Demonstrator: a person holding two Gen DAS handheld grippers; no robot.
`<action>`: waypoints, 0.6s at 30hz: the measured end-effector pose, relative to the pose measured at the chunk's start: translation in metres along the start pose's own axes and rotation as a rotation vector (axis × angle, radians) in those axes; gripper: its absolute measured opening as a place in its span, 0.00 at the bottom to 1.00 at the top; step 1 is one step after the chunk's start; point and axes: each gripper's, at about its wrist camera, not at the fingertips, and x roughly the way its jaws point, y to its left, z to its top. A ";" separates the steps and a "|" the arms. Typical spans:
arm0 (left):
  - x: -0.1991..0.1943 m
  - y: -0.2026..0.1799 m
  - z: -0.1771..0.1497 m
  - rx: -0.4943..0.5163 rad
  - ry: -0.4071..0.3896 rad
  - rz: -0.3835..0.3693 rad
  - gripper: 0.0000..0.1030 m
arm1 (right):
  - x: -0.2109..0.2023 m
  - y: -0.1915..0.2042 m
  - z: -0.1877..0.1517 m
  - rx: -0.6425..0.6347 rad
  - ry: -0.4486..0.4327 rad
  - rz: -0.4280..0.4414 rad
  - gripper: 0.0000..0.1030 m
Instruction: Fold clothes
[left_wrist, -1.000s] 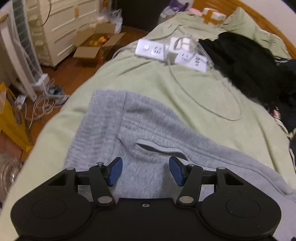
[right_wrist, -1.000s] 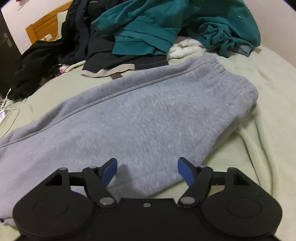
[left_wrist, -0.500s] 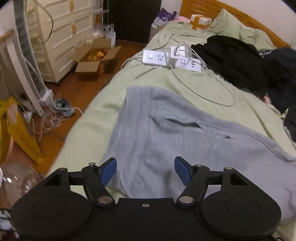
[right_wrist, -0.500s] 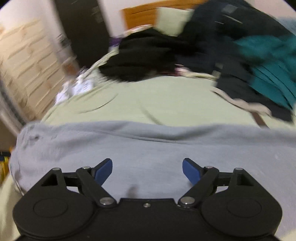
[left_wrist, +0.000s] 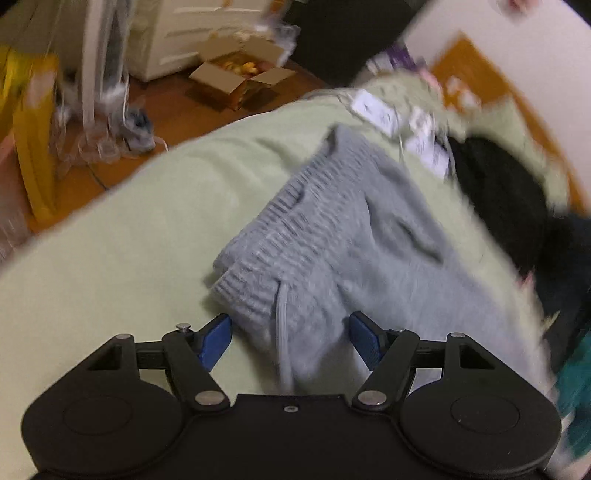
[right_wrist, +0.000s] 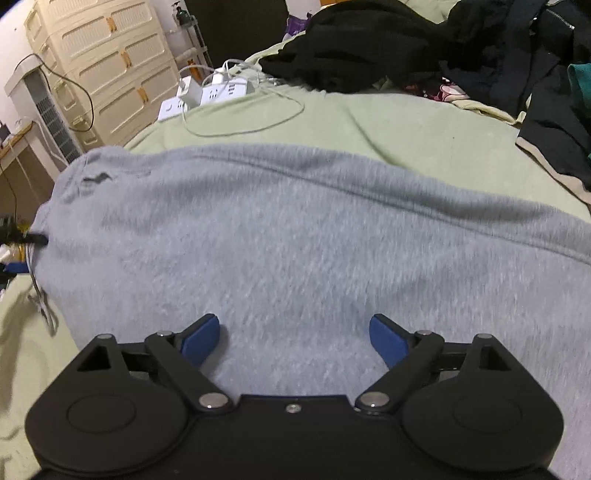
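Grey sweatpants (right_wrist: 295, 236) lie flat across the pale green bed. In the left wrist view their ribbed waistband (left_wrist: 258, 266) and a pale drawstring (left_wrist: 282, 332) point at me. My left gripper (left_wrist: 290, 338) is open, its blue pads either side of the waistband corner, just above the fabric. My right gripper (right_wrist: 293, 338) is open and empty over the middle of the pants. The left gripper's tip shows at the pants' left edge in the right wrist view (right_wrist: 22, 240).
White power strips and a cable (right_wrist: 218, 90) lie on the bed beyond the pants. Black clothes (right_wrist: 369, 44) and teal clothes (left_wrist: 576, 387) are piled at the back and right. An open cardboard box (left_wrist: 236, 79), a fan and cream drawers (right_wrist: 110, 66) stand beside the bed.
My left gripper has swung round to the waistband end of the pants. My right gripper has turned left from the cuff end to the middle of the pants. Both stay open.
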 end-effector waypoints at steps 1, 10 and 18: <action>0.003 0.005 0.000 -0.027 -0.011 -0.019 0.74 | 0.000 -0.001 -0.002 0.007 -0.003 0.004 0.88; 0.019 0.015 0.006 -0.116 -0.088 -0.125 0.76 | 0.000 -0.001 -0.006 0.003 -0.017 0.002 0.90; 0.041 0.008 0.015 -0.173 -0.123 -0.185 0.77 | -0.008 -0.005 -0.005 0.020 0.015 -0.027 0.90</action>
